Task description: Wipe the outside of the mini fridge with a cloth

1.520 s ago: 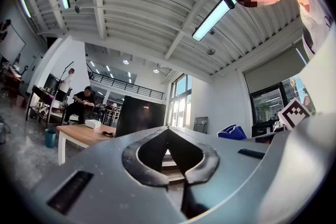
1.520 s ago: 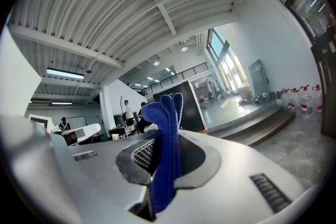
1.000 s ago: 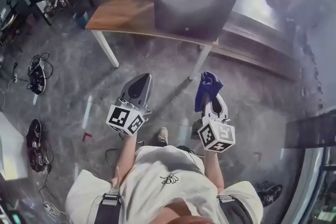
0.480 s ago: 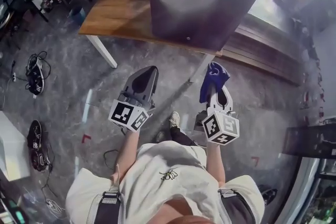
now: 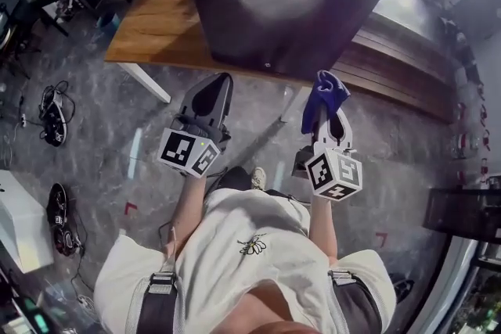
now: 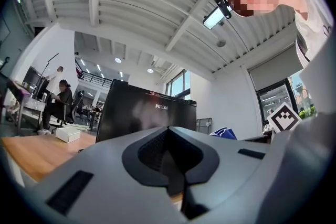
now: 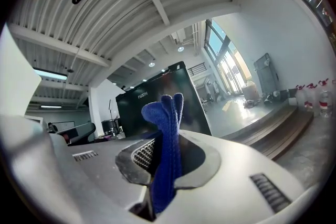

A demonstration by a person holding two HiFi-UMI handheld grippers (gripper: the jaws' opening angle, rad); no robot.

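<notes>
Top centre, fridge (image 5: 290,4) isn't getting wiped yet: right gripper (image 5: 327,115) is pinching the cloth (image 5: 325,92) near it, left gripper (image 5: 215,94) is hanging closed, empty.

On my feed, the left gripper (image 5: 221,82) has a smooth grey shell around a dark textured lining. The right gripper (image 5: 333,125) looks a lighter grey. Each carries a white cube (image 5: 188,152) printed with black square markers. The person wears a cream short-sleeved T-shirt (image 5: 258,219) with a small black bee print (image 5: 252,246), and dark shoulder straps (image 5: 159,313) with metal buckles.
</notes>
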